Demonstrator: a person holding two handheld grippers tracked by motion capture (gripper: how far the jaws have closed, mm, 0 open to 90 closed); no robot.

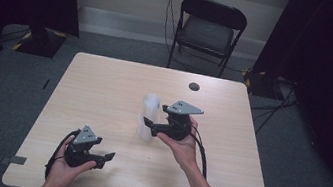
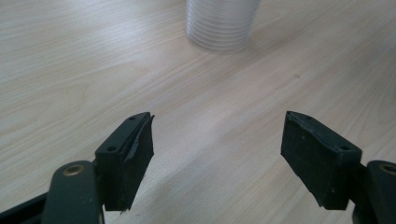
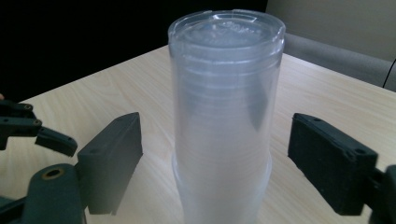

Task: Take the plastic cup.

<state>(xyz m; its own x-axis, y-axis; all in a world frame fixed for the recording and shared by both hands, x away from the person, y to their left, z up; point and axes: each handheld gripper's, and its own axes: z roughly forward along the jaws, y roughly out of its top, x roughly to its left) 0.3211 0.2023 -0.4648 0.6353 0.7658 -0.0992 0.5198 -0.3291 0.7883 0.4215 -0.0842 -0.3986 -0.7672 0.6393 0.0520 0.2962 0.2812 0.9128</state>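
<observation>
My right gripper (image 3: pixel 212 154) has its jaws spread, one on each side of the stack of clear plastic cups (image 3: pixel 224 121), with a visible gap on both sides, so the pads aren't pressing it. The stack stands upside down and upright on the table (image 1: pixel 105 84), closed bottoms up, rims on the wood. From the high view the stack (image 1: pixel 149 116) sits roughly mid-table, just left of my right gripper (image 1: pixel 149 124), which reaches in from the right; it's pale and washed out there, so I can't count the cups. My left gripper (image 2: pixel 217 144) is spread wide too, nothing between its jaws, just bare wood below. It points toward the base of the stack (image 2: pixel 222 23), which is well ahead of it. In the high view the left gripper (image 1: pixel 106 157) rests low near the front left of the table, well apart from the stack. A black folding chair (image 1: pixel 209 29) stands beyond the far edge, and a small dark round spot (image 1: pixel 194 86) sits near the far right of the tabletop.
</observation>
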